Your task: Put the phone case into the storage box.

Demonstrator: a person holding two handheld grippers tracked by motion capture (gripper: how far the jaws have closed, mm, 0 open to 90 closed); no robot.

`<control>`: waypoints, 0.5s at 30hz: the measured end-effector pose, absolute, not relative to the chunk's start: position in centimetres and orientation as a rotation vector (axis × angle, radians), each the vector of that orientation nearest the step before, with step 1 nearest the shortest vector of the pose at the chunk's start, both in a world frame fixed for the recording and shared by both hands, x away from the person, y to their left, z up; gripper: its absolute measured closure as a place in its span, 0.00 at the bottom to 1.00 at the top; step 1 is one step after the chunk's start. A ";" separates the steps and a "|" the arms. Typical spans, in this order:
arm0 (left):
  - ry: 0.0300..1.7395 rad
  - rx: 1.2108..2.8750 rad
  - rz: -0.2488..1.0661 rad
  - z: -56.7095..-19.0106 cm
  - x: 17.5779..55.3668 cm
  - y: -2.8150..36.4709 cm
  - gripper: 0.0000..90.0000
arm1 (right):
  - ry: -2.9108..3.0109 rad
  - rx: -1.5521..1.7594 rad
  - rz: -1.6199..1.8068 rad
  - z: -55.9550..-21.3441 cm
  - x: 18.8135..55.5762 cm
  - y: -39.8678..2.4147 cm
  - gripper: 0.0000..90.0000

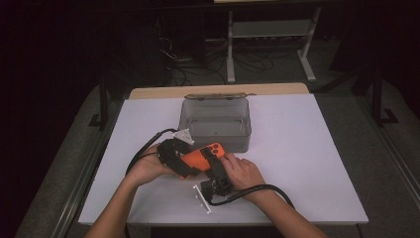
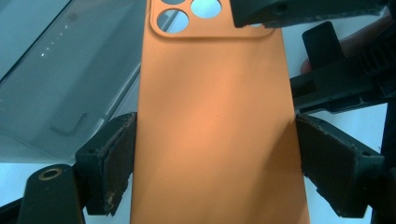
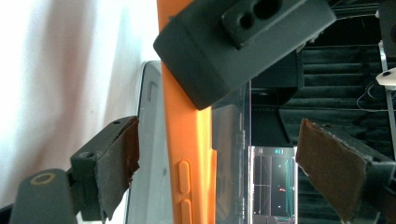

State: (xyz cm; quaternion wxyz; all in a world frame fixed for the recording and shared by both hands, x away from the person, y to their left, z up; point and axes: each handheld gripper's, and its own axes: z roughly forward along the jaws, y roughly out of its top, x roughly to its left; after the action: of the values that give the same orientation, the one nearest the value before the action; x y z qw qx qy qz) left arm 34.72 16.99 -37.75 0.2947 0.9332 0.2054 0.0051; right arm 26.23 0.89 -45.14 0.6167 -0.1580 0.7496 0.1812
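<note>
Orange silicone, smooth and matte: that is the phone case (image 2: 215,121) pinched across its width in my left gripper (image 2: 215,163), both worn pads pressing on its long edges, the camera cut-outs pointing away from me. From above, the case (image 1: 200,154) hangs over the white table (image 1: 307,163), near the middle of its near half, just in front of the clear grey plastic box (image 1: 215,124) that stands toward the far edge. My left gripper (image 1: 174,154) comes at it from the left.

My right gripper (image 1: 215,174) reaches in from the near side. Along its own jaws I see the case (image 3: 187,140) edge-on, side buttons showing, standing between my two brown pads (image 3: 119,163). These jaws are spread: the left pad sits close beside the case without clearly touching it, and the other stands well apart from it. One black jaw of my left gripper crosses the top of that view, clamped on the case.

Near the front edge of the table, just beside my right gripper, lies a small white plastic bracket (image 1: 202,197).
</note>
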 end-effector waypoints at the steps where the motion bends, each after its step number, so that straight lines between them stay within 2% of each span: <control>1: 0.548 2.482 0.014 -37.7 34.7 17.0 0.18 | 1.723 -0.367 0.417 -45.2 26.2 0.9 0.15; 15: 0.560 2.482 0.016 -37.7 34.8 17.1 0.18 | 1.730 -0.385 0.402 -45.2 25.7 1.0 0.31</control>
State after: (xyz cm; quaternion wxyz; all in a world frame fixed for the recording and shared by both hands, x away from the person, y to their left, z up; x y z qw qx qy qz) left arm 34.80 17.11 -37.74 0.2939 0.9324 0.2104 0.0059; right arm 25.69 1.02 -45.25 0.6149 -0.1673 0.7506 0.1745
